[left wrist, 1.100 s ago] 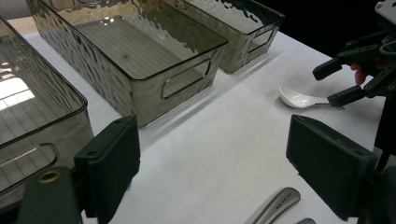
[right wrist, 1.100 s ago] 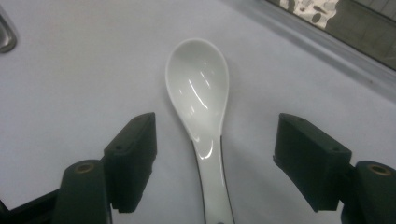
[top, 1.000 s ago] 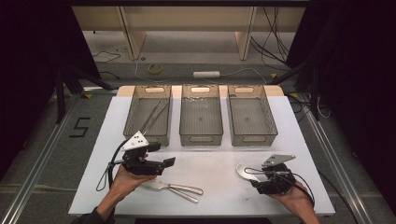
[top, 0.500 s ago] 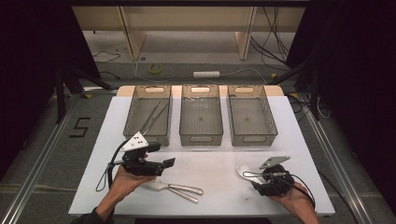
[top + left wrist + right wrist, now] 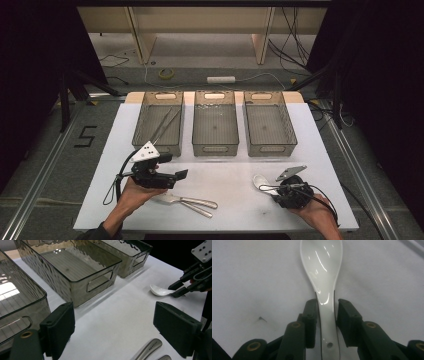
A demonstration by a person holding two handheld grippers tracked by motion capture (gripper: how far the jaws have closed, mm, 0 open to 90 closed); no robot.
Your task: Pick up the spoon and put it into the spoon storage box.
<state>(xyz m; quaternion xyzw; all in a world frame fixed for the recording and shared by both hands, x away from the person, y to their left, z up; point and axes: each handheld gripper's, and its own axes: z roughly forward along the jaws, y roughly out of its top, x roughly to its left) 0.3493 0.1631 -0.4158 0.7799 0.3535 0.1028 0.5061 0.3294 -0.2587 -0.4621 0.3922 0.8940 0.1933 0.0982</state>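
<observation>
A white ceramic spoon (image 5: 260, 181) (image 5: 322, 262) lies on the white table at the front right, bowl pointing away from me. My right gripper (image 5: 273, 188) (image 5: 326, 307) sits low over its handle, one pad on each side. The jaws have just been closing. The left pad is at the handle's edge and a thin dark gap remains at the right pad. In the left gripper view the spoon (image 5: 160, 290) and the right gripper (image 5: 178, 290) show at the far right. My left gripper (image 5: 181, 174) (image 5: 115, 330) hovers at the front left, open and empty.
Three smoky clear bins stand in a row at the back: left (image 5: 159, 148), middle (image 5: 215, 148), right (image 5: 269, 148). The left one holds long thin metal utensils (image 5: 165, 122). Two metal utensils (image 5: 192, 202) lie on the table under the left gripper.
The right gripper's jaws have drawn in around the spoon's handle. Both hands have stayed where they were, and the spoon has not moved.
</observation>
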